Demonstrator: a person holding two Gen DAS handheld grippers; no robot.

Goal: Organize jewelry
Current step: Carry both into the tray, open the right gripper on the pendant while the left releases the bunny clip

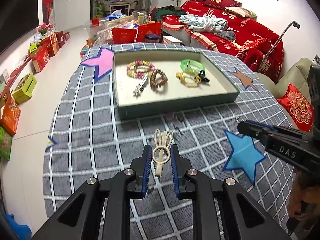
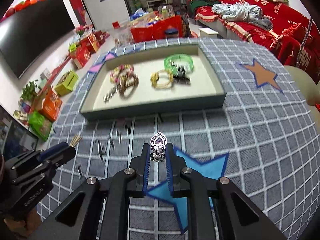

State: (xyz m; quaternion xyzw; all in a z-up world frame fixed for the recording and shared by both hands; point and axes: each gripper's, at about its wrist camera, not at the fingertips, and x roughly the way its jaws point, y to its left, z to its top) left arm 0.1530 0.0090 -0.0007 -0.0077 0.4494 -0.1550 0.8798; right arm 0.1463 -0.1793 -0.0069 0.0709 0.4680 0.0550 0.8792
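Observation:
My left gripper is shut on a cream hair clip, held above the grey checked tablecloth. My right gripper is shut on a silver ornament with a purple heart stone; it also shows in the left wrist view. The left gripper appears in the right wrist view with the clip's prongs sticking out. Ahead lies a shallow green tray holding beaded bracelets, a brown bead bracelet, a green bangle, a yellow cord bracelet, a silver clip and a black clip.
Several small dark hairpins lie on the cloth in front of the tray. Paper stars decorate the cloth: blue, orange, pink. A red-covered sofa stands behind to the right; gift boxes line the floor at left.

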